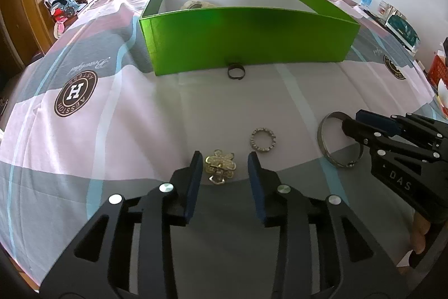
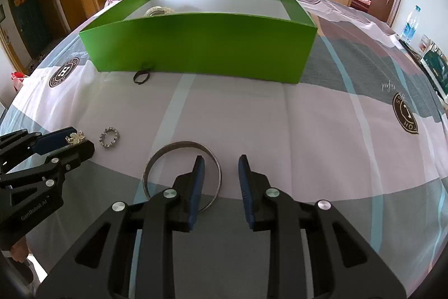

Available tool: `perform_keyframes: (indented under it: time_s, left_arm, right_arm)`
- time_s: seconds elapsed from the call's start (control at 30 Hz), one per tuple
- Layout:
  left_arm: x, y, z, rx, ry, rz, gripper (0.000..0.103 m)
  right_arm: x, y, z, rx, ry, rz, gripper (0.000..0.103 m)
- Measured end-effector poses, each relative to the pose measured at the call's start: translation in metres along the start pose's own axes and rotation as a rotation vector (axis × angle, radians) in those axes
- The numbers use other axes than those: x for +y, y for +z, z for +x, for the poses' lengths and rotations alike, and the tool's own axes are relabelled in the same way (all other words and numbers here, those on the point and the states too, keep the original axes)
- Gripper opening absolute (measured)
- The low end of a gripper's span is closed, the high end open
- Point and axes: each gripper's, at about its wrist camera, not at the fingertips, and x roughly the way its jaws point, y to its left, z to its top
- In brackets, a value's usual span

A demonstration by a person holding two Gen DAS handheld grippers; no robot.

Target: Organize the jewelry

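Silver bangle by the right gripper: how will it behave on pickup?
The bangle is a thin metal hoop lying flat, so probably rigid and light. Its smooth band may slip in the right gripper, whose open jaws straddle the rim. Set on edge, it would likely roll.

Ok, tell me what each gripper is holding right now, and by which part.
Nothing is held. The left gripper is open around the gold flower brooch; the right gripper is open over the silver bangle's rim.
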Motion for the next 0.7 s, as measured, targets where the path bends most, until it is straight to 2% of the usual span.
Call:
perform_keyframes:
  time_s: [0.13,0.7]
  left_arm:
    - [-0.0009,-0.0008,-0.0003,-0.001,0.001,0.001,0.04]
    - [-0.0058,-0.0051,-0.0007,-0.024,0.043,-0.017,0.044]
  right_arm:
    - [0.0003,0.0005,0.0005,0.0,0.001,0.0,0.027]
    - [0.0065,0.0088,0.0043,0.002,0.002,-0.053,0.028]
